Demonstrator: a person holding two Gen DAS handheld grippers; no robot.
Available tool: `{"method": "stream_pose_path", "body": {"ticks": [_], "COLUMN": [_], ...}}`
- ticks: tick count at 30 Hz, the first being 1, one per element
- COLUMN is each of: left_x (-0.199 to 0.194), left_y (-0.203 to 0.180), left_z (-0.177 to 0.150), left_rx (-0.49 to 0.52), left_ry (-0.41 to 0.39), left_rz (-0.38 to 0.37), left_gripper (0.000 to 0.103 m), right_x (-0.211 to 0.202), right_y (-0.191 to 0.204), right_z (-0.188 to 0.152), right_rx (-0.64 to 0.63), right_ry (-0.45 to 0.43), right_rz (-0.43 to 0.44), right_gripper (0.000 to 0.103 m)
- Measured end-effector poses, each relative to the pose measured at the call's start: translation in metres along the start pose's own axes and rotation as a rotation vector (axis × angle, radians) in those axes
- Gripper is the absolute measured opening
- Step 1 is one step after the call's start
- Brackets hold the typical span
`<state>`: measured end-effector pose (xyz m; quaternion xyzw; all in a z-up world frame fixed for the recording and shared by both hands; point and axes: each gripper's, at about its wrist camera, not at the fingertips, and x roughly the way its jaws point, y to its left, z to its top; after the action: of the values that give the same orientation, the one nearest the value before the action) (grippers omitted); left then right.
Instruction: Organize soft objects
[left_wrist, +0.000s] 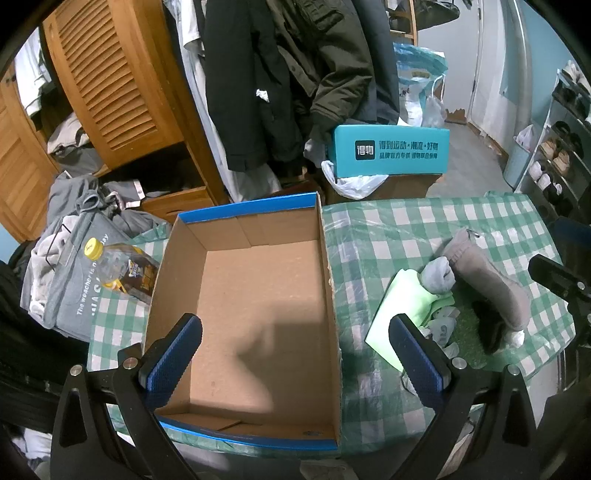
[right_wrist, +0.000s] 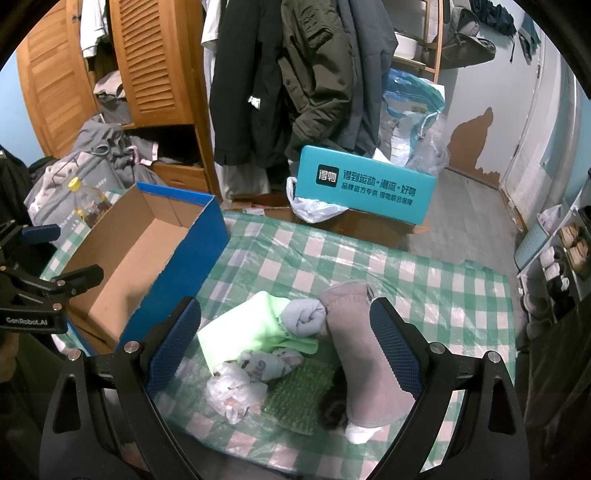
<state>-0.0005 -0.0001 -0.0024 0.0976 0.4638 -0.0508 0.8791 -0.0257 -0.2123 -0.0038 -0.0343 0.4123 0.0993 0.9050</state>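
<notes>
A: Start at the right gripper. How do its jaws stand?

B: Spread wide, nothing between the pads. It tilts down over the heap of soft things on the checked tabletop. The left gripper is just as wide and also holds nothing; it hangs over the open cardboard box, which has nothing in it.

A: And what sits under the right one?

B: A rolled grey sock lies almost centred between its fingers, resting on a pale green cloth. Just to the right, a long grey-brown sleeve-like piece runs from the far side toward the camera, so its long axis follows the gripper's pointing direction, close by the right finger. Nearer the camera lie a printed sock, a crumpled plastic bag and a green textured pad.

A: Which hand is nearer the pile?

B: The right, clearly. From the left wrist view the heap lies off to the right, past the box wall. The box stands to the left of the pile, near it but apart, so I judge any pickup goes down first, then carries leftward over the blue wall.
</notes>
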Motion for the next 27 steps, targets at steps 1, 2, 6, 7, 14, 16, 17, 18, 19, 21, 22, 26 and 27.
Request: {"method": "stream_pose_path", "body": {"ticks": [1,2,6,7,14,16,17,18,19,21,22,26,27], "left_x": [0.002,0.001,0.002,0.002,0.003,0.003,0.003,0.003,0.003,0.003,0.003,0.003,0.004], "left_y": [-0.001,-0.001,-0.001,-0.001,-0.002,-0.002,-0.002,-0.002,-0.002,-0.003,-0.003,-0.003,-0.003], "left_z": [-0.001,0.000,-0.001,-0.001,-0.004,-0.003,-0.003,-0.004,-0.003,-0.003,-0.003,-0.003,-0.004], "left_rx": [0.001,0.001,0.003,0.004,0.006,0.007,0.007,0.008,0.007,0.007,0.007,0.007,0.006], "left_ry": [0.001,0.000,-0.001,-0.002,-0.001,-0.002,-0.002,-0.002,-0.001,-0.001,-0.001,-0.001,-0.001], "left_rz": [0.000,-0.001,-0.001,-0.002,0.001,0.002,0.003,0.002,0.002,0.003,0.004,0.006,0.007], "left_gripper": [0.102,0.102,0.102,0.102,0.102,0.102,0.102,0.102,0.102,0.102,0.102,0.102,0.102], "right_x": [0.000,0.000,0.001,0.000,0.000,-0.001,0.000,0.000,0.000,0.003,0.003,0.004,0.004], "right_y": [0.000,0.000,0.000,0.000,-0.001,0.000,0.000,0.000,0.000,-0.002,-0.002,-0.002,-0.002], "right_z": [0.000,0.000,0.000,0.000,0.000,0.001,0.001,0.002,0.002,-0.007,-0.008,-0.011,-0.013], "right_rx": [-0.001,-0.001,-0.002,-0.003,-0.003,-0.001,-0.003,-0.004,-0.003,-0.005,-0.006,-0.006,-0.006], "right_ry": [0.001,0.001,0.003,0.002,0.006,0.005,0.005,0.006,0.008,0.009,0.009,0.011,0.011], "right_rz": [0.001,0.001,0.002,0.001,0.002,0.000,0.001,0.002,0.003,0.004,0.003,0.002,0.003], "right_gripper": [0.092,0.092,0.092,0.092,0.092,0.092,0.092,0.092,0.092,0.092,0.092,0.092,0.092]}}
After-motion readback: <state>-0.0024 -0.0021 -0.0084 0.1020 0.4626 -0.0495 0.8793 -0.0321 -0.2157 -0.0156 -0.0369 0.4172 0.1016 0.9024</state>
